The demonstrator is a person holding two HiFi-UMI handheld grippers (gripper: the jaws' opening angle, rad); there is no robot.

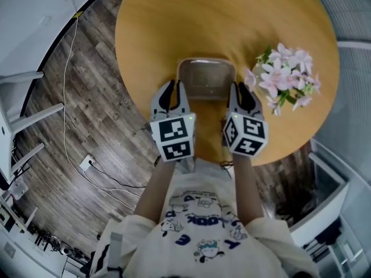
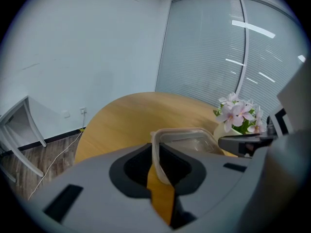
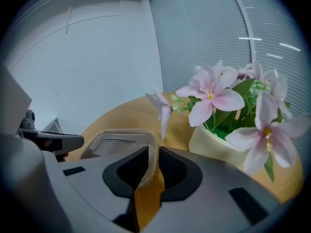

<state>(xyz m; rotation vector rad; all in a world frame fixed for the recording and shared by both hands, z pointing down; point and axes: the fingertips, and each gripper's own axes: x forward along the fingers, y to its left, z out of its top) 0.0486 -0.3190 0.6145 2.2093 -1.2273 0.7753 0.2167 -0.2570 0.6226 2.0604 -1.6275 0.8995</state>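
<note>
Resting on the round wooden surface (image 1: 174,28), the clear plastic container (image 1: 206,80) sits between the left gripper (image 1: 175,90) and the right gripper (image 1: 242,92) in the head view. In the left gripper view, the jaws clamp the container's left rim. In the right gripper view, the jaws clamp its right rim, with the flower pot (image 3: 223,144) just beside.
</note>
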